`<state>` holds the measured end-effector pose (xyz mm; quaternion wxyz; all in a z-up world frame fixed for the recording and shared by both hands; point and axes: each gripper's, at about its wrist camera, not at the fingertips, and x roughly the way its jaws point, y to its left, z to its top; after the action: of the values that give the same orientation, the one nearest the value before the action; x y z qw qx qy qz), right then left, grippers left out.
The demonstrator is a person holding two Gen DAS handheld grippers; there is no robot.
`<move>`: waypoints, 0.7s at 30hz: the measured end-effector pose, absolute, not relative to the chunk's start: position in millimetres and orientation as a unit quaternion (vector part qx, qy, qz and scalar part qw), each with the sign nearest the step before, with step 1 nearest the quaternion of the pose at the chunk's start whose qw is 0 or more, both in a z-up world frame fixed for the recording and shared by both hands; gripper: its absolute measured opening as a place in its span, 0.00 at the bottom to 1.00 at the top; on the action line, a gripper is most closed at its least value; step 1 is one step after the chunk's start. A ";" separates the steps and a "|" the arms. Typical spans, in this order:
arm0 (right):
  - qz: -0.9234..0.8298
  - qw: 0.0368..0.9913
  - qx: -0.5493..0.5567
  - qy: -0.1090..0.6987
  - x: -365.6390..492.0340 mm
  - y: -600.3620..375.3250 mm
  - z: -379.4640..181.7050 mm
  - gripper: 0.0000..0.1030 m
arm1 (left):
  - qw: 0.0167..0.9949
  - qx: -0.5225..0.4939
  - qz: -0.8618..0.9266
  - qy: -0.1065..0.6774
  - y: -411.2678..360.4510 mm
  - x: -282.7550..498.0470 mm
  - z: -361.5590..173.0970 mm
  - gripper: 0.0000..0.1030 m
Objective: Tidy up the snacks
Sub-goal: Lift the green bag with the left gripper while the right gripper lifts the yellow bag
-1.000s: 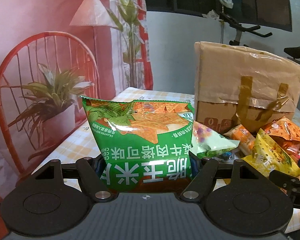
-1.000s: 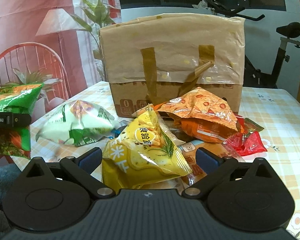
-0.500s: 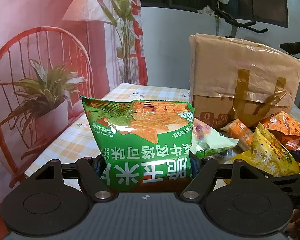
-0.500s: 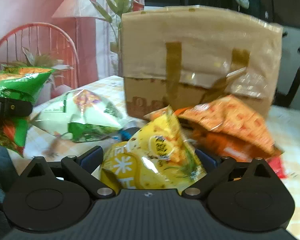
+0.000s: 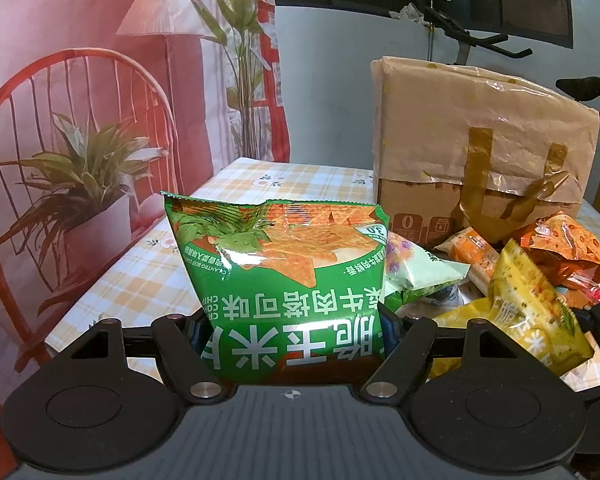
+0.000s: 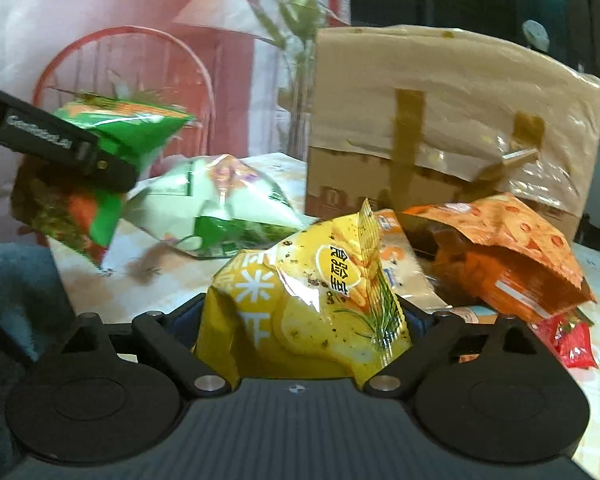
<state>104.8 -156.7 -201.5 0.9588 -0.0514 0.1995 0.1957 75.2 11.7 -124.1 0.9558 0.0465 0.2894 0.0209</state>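
Observation:
My left gripper (image 5: 292, 328) is shut on a green chip bag (image 5: 284, 276) and holds it upright above the near table edge. It also shows in the right wrist view (image 6: 96, 168) at the left. My right gripper (image 6: 304, 320) is shut on a yellow chip bag (image 6: 312, 304), also seen in the left wrist view (image 5: 528, 312). On the checked table (image 5: 260, 180) lie a pale green bag (image 6: 216, 204), an orange bag (image 6: 508, 248), a small orange packet (image 5: 472, 244) and a red wrapper (image 6: 572, 340).
A tan insulated tote bag (image 5: 480, 152) stands at the back of the table (image 6: 440, 120), behind the snack pile. A red wire chair and a potted plant (image 5: 84, 184) are off the table's left edge. An exercise bike (image 5: 472, 36) stands behind the tote.
Both grippers have kept their bags. The right gripper has moved left and closer to the pile with the yellow bag. The left gripper has risen slightly and turned a little left.

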 end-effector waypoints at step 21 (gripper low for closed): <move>0.128 0.988 0.018 0.089 83.4 -207.0 -138.9 0.87 | 0.974 0.051 -0.023 0.217 -3.9 77.0 -79.9 0.74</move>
<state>83.4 -207.0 -138.9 0.9877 0.0180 0.0886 0.1276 77.0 -3.9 -79.9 0.9744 0.0514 0.2175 -0.0228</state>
